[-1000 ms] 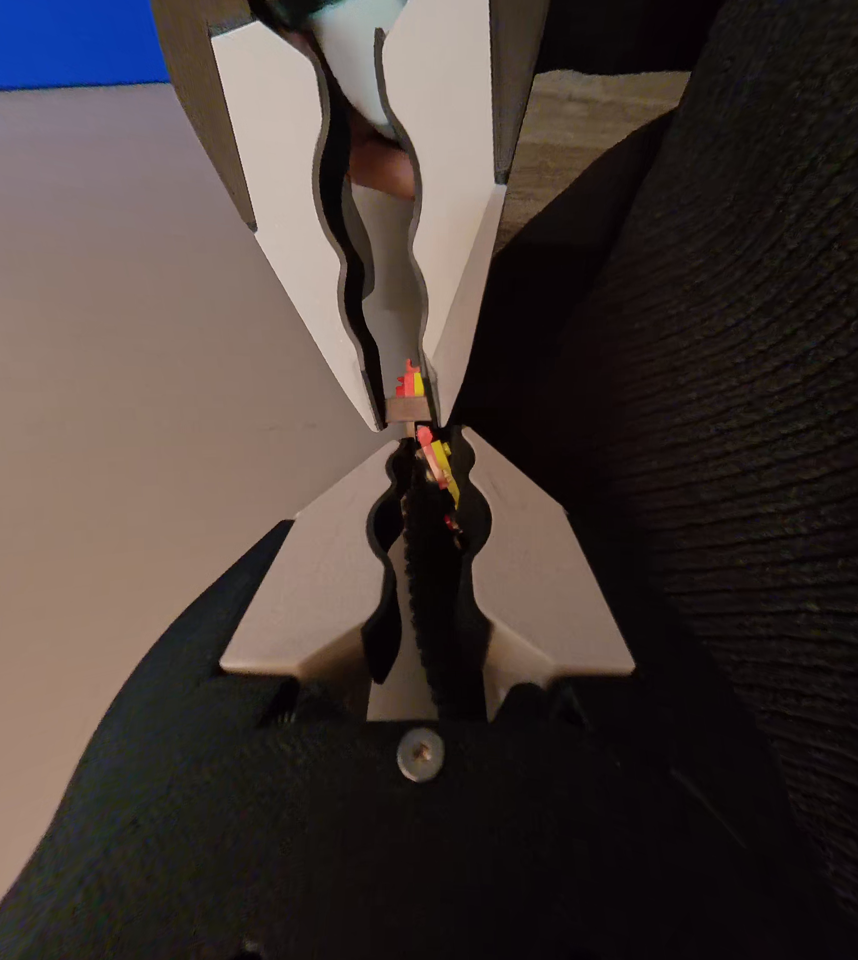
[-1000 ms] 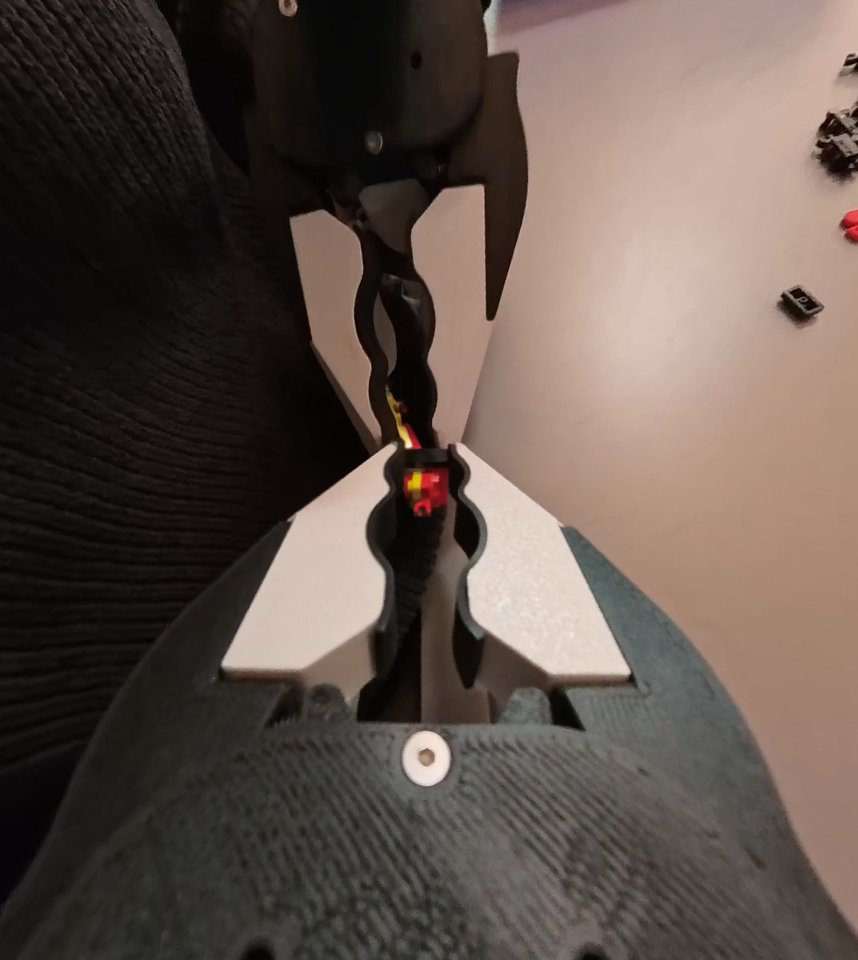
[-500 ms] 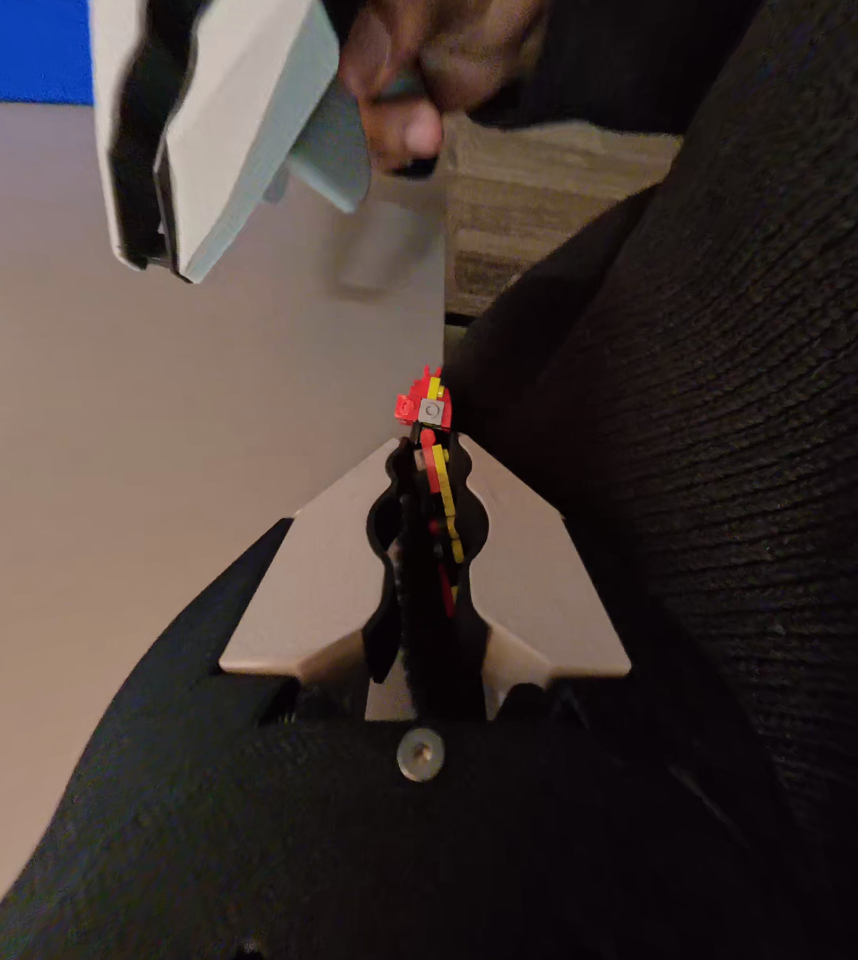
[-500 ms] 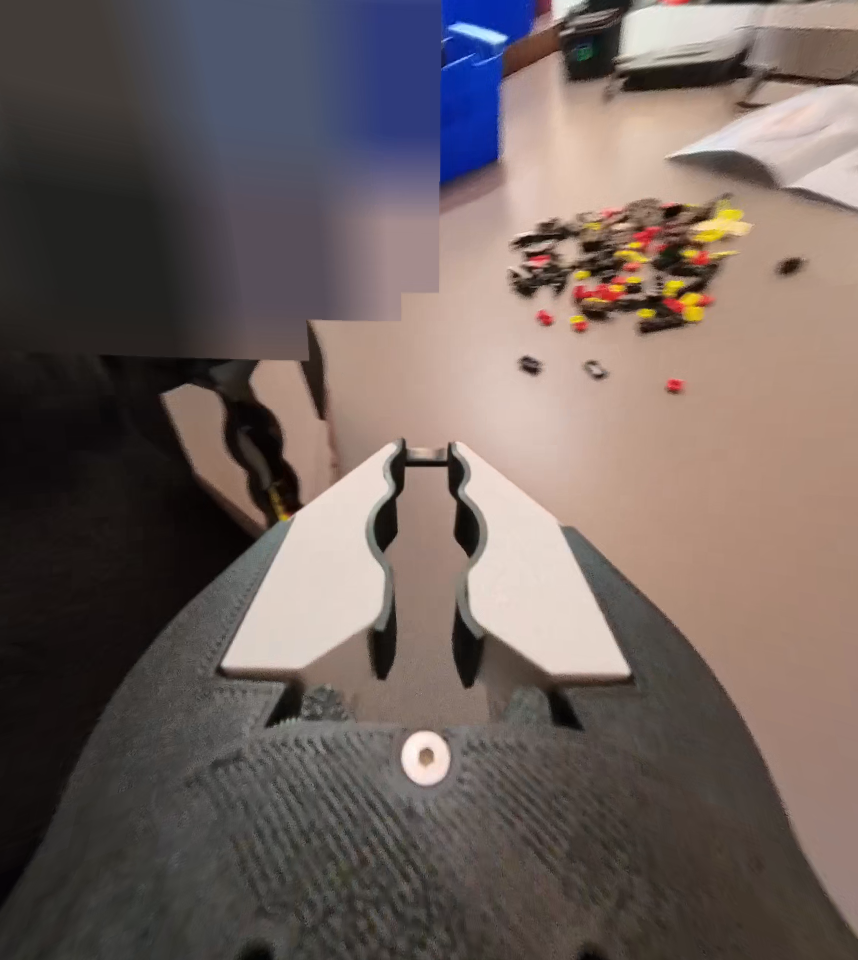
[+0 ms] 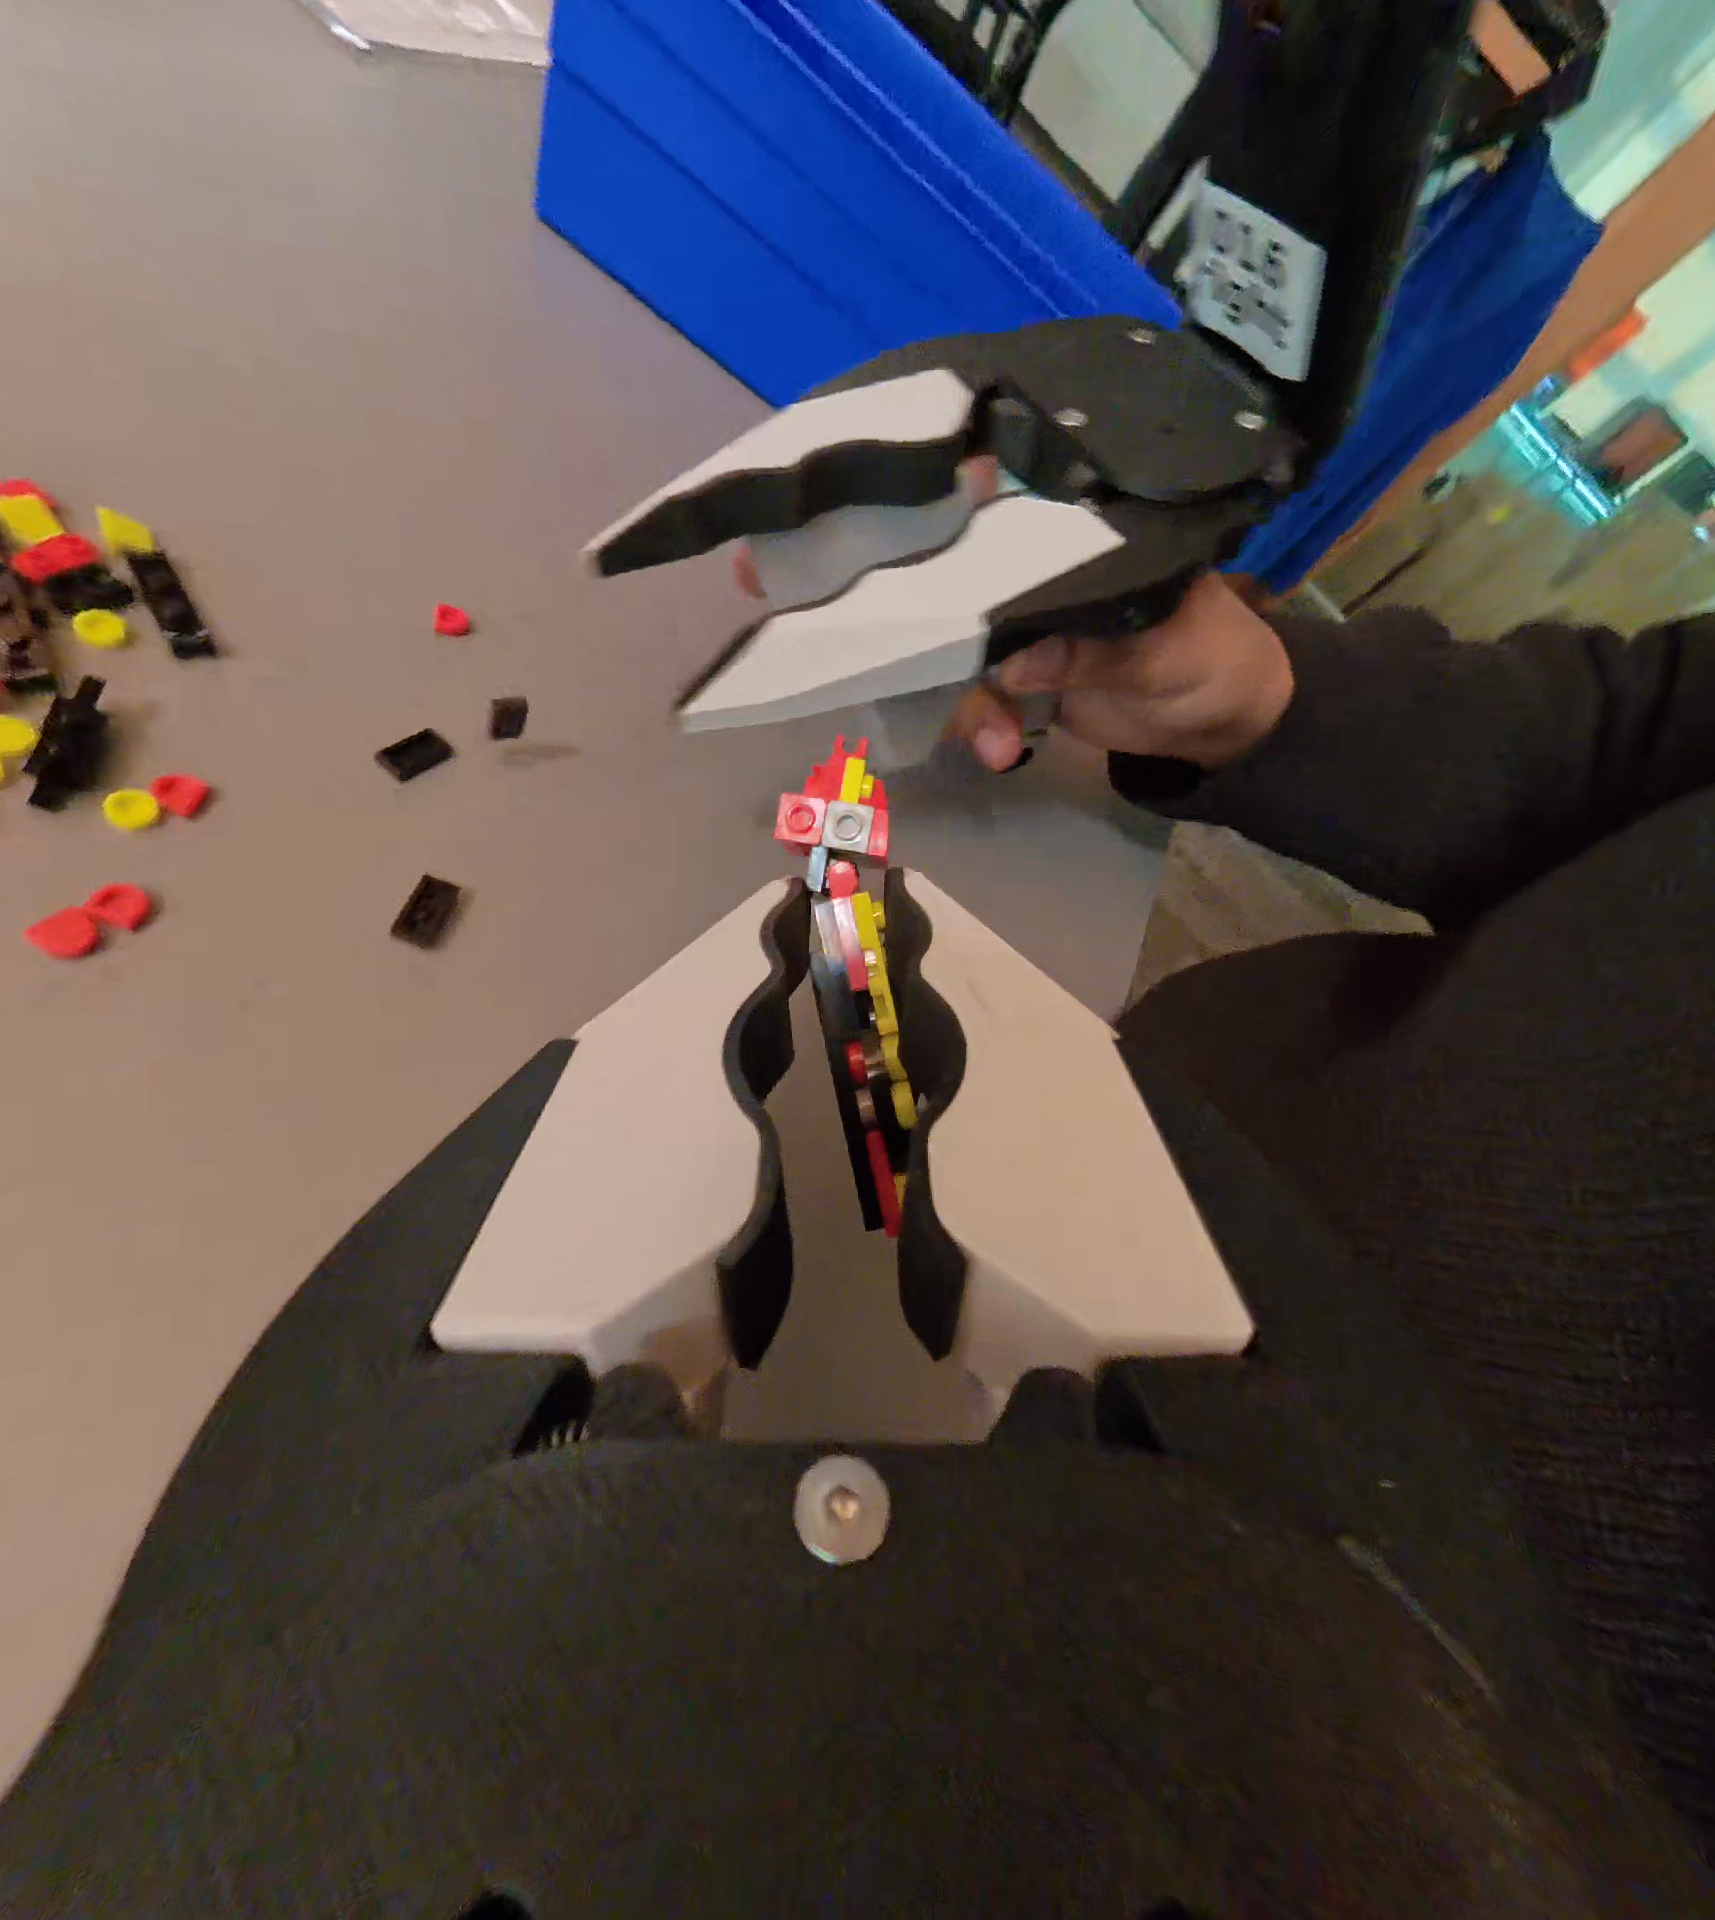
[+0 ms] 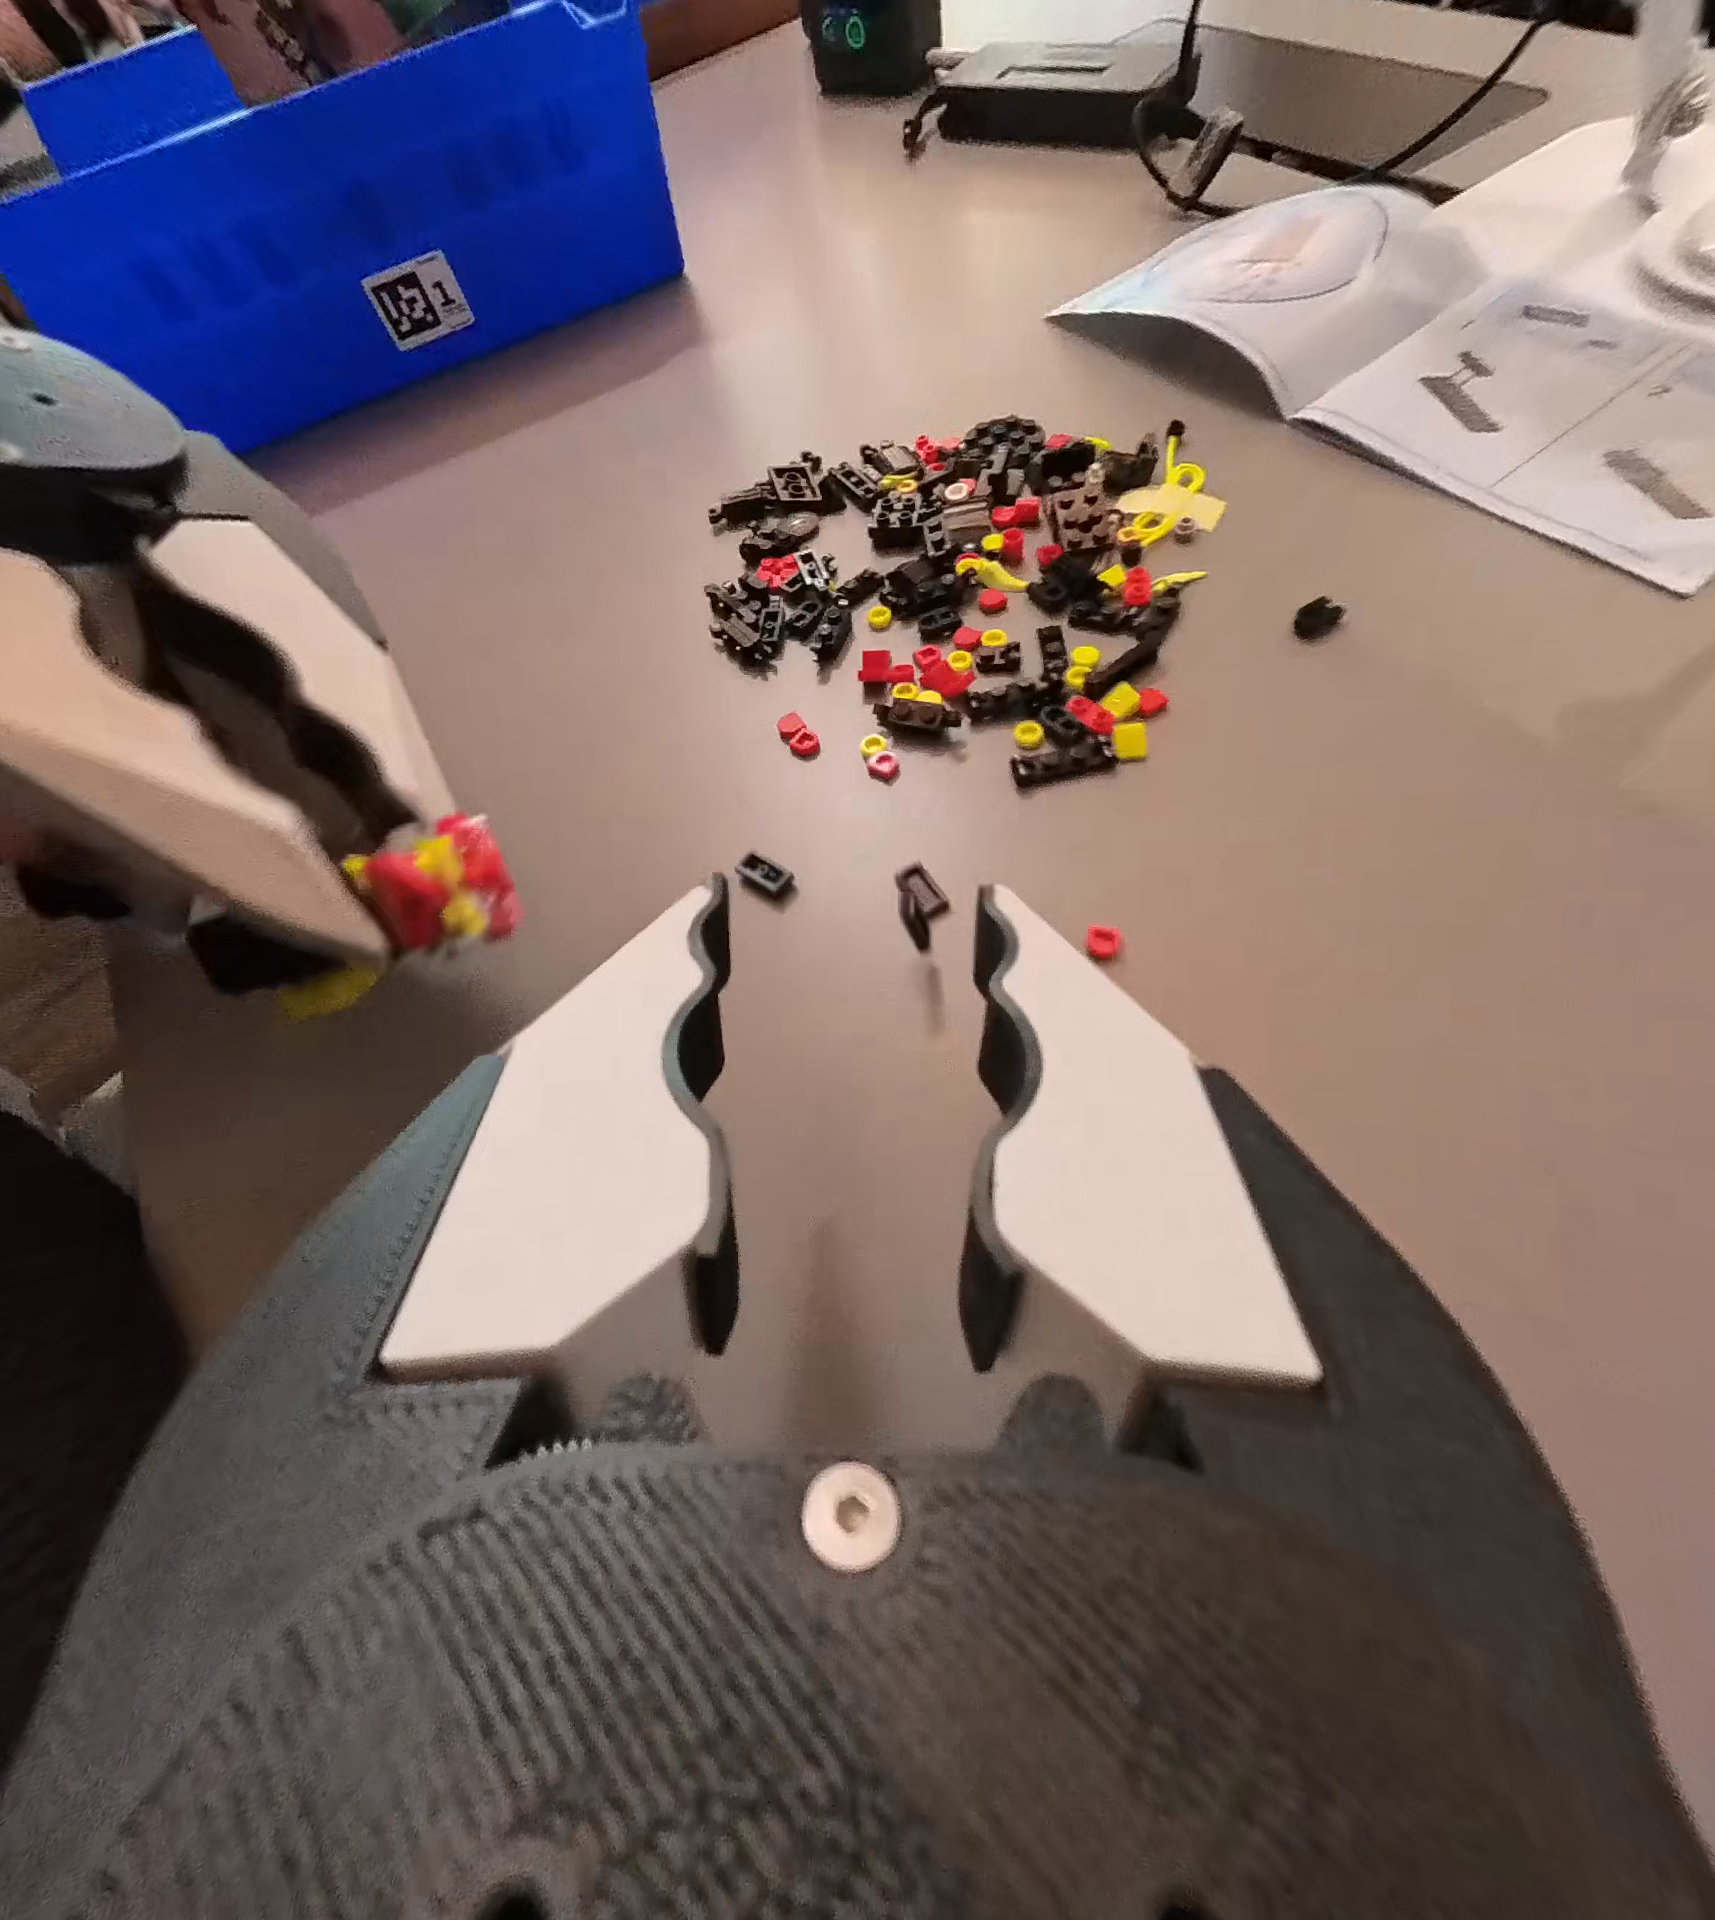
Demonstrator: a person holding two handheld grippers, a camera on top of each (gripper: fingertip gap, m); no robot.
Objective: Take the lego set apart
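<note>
My left claw (image 5: 840, 894) was pinching the lego set (image 5: 858, 997), a thin slab of red, yellow and black plates standing on edge between the jaws, its red and grey top poking out past the tips. A dark knitted sleeve (image 5: 1518, 1143) filled the space to the right of it.

My right claw (image 6: 851, 914) was spread wide with nothing between its fingers. Just past its tips a small black piece (image 6: 920, 902) showed, blurred, and I could not tell whether it was resting on the grey table (image 6: 1404, 935) or in the air. Another black plate (image 6: 766, 875) lay just left of it, and a small red stud (image 6: 1103, 941) lay to the right.

Farther out on the table sat a loose pile of bricks (image 6: 967, 592) in black, red and yellow, with one black piece (image 6: 1317, 617) apart on its right.

Beyond the pile, a blue bin (image 6: 333, 229) with a square marker tag stood to the left, and an open instruction booklet (image 6: 1518, 395) lay to the right. Dark equipment with cables (image 6: 1071, 73) sat at the far edge.
</note>
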